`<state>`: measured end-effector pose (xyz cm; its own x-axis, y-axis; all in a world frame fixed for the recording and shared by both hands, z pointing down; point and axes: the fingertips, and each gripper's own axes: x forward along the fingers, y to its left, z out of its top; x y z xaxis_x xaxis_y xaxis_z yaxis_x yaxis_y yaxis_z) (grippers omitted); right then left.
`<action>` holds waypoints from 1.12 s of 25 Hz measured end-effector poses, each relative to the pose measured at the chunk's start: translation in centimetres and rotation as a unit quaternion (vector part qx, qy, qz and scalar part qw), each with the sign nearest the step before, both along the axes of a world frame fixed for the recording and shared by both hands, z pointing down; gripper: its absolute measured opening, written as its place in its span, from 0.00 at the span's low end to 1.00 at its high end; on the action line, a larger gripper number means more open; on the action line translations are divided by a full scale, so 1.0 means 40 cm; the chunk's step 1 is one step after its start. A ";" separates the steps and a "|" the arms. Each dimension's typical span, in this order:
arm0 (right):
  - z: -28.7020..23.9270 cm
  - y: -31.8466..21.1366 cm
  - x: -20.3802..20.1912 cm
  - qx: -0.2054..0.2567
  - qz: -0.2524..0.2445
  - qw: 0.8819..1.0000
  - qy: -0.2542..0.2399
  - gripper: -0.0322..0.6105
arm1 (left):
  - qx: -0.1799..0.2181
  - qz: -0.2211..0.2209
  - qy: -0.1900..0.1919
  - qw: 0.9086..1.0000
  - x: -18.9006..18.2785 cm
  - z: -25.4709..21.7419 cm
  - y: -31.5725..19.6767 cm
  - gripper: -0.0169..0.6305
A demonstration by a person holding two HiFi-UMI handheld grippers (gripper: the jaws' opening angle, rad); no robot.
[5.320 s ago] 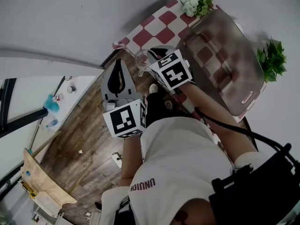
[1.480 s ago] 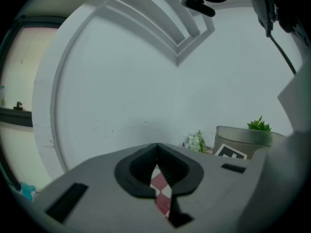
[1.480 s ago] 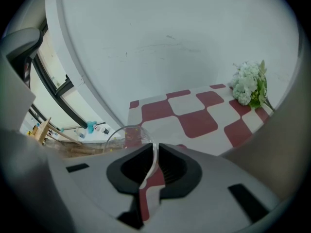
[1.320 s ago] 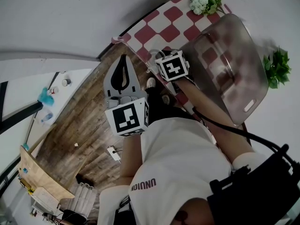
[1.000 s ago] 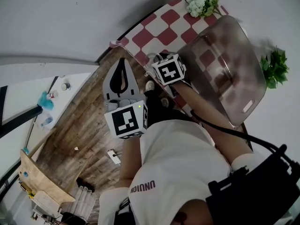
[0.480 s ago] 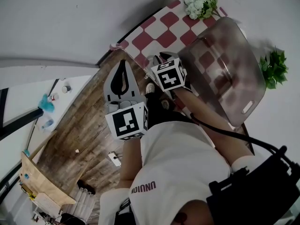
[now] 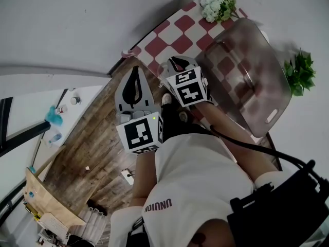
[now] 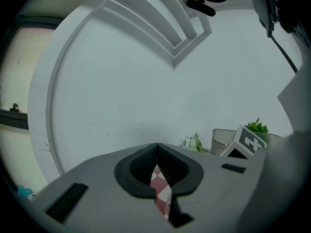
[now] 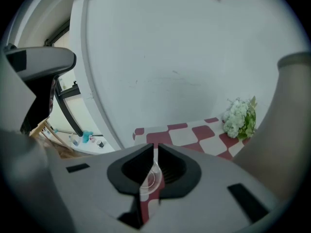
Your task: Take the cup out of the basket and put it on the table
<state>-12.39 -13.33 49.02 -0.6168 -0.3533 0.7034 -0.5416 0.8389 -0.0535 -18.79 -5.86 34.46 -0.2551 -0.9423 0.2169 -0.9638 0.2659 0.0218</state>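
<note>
Through the narrow slit between my right gripper's (image 9: 156, 145) jaws I see a clear glass cup (image 9: 151, 177), small, on the red-and-white checked table (image 9: 182, 135). The jaws stand shut with nothing visibly pinched at the tips. In the head view the right gripper (image 7: 175, 62) hovers over the table's near corner, beside the smoky translucent basket (image 7: 257, 81), and hides the cup. My left gripper (image 7: 134, 68) is shut and hangs over the wooden floor, left of the table. Its own view shows the left gripper (image 8: 156, 143) aimed at the wall, with checked cloth in the slit.
White flowers (image 7: 216, 1) stand at the table's far end and a green plant (image 7: 298, 73) beyond the basket. A white wall runs behind the table. Wooden floor (image 7: 87, 138) lies left, with a white ledge holding small items (image 7: 54, 117).
Five seconds ago the cup hung at the right gripper's tips off the table's corner. The gripper then reached over the cloth and has since drawn back up toward me. The left gripper barely moved.
</note>
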 end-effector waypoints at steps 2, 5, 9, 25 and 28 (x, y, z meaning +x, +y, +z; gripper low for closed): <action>-0.017 0.003 -0.002 0.006 -0.003 1.000 -0.011 0.11 | 0.003 -0.002 0.001 1.000 0.000 -0.004 0.003 0.05; -0.045 0.003 -0.001 0.023 -0.007 0.999 -0.022 0.10 | 0.004 -0.005 0.001 1.000 0.005 -0.004 0.008 0.05; -0.088 0.003 0.001 0.050 -0.011 0.998 -0.038 0.08 | 0.006 -0.003 0.009 1.000 0.015 -0.002 0.013 0.05; -0.233 0.027 -0.001 0.112 -0.013 0.986 -0.119 0.07 | 0.010 0.004 0.004 1.000 0.027 -0.009 0.019 0.05; -0.241 0.029 -0.003 0.118 -0.013 0.985 -0.123 0.07 | 0.010 0.004 0.002 1.000 0.025 -0.011 0.021 0.05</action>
<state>-12.51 -12.15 39.39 -0.7696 -0.4710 0.4312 -0.5148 0.8571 0.0174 -17.81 -5.04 34.02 -0.2466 -0.9485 0.1990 -0.9657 0.2576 0.0312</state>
